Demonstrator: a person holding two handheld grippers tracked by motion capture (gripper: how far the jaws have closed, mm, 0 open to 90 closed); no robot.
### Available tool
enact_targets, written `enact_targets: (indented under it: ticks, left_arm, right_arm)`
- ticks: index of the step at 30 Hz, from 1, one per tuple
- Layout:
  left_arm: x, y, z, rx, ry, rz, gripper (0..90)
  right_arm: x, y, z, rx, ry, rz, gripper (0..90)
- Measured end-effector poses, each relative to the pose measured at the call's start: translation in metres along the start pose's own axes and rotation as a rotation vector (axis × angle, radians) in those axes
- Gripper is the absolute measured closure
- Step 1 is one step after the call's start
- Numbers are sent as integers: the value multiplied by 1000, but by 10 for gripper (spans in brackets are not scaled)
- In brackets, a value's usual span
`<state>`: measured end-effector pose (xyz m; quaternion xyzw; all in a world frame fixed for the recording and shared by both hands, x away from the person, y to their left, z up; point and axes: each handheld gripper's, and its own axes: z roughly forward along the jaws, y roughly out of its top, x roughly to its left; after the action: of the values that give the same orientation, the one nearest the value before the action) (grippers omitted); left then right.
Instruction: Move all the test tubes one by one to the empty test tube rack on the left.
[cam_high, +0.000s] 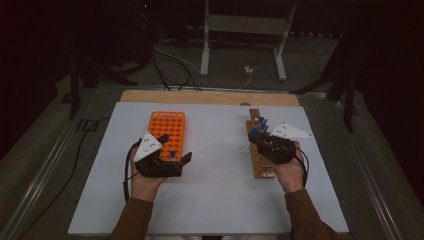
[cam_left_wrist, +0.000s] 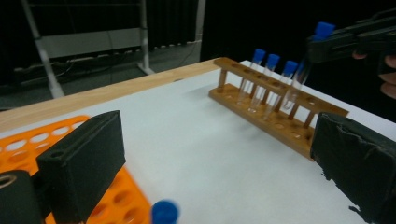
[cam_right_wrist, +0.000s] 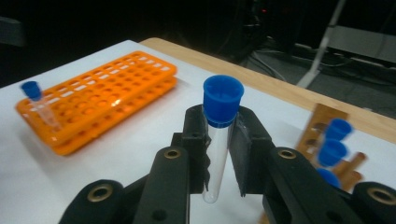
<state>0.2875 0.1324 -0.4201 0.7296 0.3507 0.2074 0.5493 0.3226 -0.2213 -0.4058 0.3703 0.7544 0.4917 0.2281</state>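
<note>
High view: your right gripper (cam_high: 263, 134) hangs over the wooden rack (cam_high: 260, 145) at 3 o'clock on the desk (cam_high: 220, 200); the orange rack (cam_high: 167, 131) lies at 9 o'clock, likely the destination.

Left gripper view: your left gripper (cam_left_wrist: 219, 163) stands open and empty. Three capped tubes (cam_left_wrist: 267, 79) remain racked; a fourth, the held tube (cam_left_wrist: 299, 77), is lifted clear.

Right gripper view: the jaws clamp the held tube below its blue cap (cam_right_wrist: 223, 99), upright for insertion. One tube (cam_right_wrist: 39, 105) already stands in the orange rack.
</note>
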Motion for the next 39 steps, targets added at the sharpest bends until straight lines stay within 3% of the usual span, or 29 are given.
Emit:
enact_targets:
  ticks: [16, 23, 39]
  left_arm:
    - [-29, 9, 34, 24, -96, 47, 85]
    - [-35, 7, 50, 40, -105, 55, 175]
    - [-45, 3, 72, 74, -146, 88, 520]
  right_arm:
    - [27, 8, 14, 4, 91, -20, 767]
    - [37, 11, 18, 1, 134, -15, 766]
    - [56, 14, 26, 1, 196, -33, 767]
